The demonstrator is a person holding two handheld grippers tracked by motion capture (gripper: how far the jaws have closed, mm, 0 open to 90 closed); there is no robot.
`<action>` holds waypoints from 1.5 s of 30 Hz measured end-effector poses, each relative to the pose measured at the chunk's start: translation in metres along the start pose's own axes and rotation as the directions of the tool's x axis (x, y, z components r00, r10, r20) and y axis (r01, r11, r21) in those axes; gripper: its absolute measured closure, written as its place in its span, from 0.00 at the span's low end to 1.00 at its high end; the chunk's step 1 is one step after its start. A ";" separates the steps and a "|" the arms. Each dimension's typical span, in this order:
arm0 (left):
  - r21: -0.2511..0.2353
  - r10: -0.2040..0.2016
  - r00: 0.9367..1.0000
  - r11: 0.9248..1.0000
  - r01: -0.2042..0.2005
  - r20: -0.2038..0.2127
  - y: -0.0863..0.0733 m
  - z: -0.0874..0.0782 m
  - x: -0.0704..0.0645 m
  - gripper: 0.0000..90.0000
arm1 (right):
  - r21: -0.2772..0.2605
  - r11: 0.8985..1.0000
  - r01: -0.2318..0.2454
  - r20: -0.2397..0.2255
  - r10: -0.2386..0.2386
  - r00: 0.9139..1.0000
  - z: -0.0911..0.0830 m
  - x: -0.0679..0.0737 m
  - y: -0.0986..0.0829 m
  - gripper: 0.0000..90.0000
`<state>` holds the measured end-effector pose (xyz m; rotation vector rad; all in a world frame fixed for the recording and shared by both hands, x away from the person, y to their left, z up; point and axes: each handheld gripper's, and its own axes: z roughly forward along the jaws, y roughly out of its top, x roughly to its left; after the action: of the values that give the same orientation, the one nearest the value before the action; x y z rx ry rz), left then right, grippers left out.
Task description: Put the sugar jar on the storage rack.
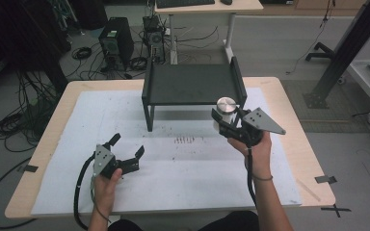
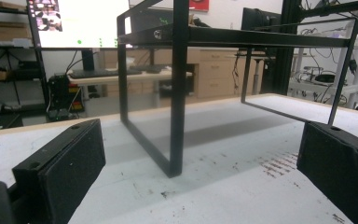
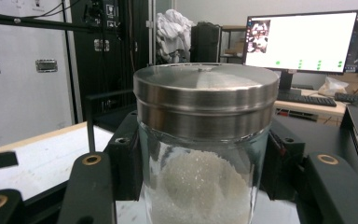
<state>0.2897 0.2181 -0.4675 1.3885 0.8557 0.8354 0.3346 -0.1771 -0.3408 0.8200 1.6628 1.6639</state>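
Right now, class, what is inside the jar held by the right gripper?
The jar holds white grains, seen through its glass. A metal lid covers the top, and the right gripper hides the jar's base, so the bottom of the heap cannot be seen.

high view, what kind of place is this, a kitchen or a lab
Most likely a lab or tech workspace, not a kitchen: desktop computer towers and tangled cables sit on the floor, and a lit monitor stands on a desk behind.

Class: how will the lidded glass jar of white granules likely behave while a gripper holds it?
The jar is smooth glass, so probably slippery and breakable. Its granules likely add weight and may shift if tilted. The metal lid looks seated, so spilling seems unlikely.
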 end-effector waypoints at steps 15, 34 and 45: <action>-0.001 0.002 1.000 1.000 -0.002 0.001 0.000 0.000 0.000 0.01 | -0.009 1.000 0.000 -0.009 0.000 1.000 0.047 -0.008 0.028 0.49; 0.002 -0.001 1.000 1.000 0.001 0.000 0.000 0.000 0.000 0.02 | 0.042 0.998 -0.047 0.006 0.046 0.999 0.103 -0.027 0.022 0.49; -0.002 -0.004 1.000 1.000 0.004 0.000 0.000 0.000 0.000 0.02 | 0.050 0.998 -0.042 0.006 0.042 0.999 0.115 -0.028 0.013 0.49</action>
<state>0.2898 0.2179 -0.4675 1.3844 0.8569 0.8335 0.4432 -0.1299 -0.3265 0.8884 1.7009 1.6530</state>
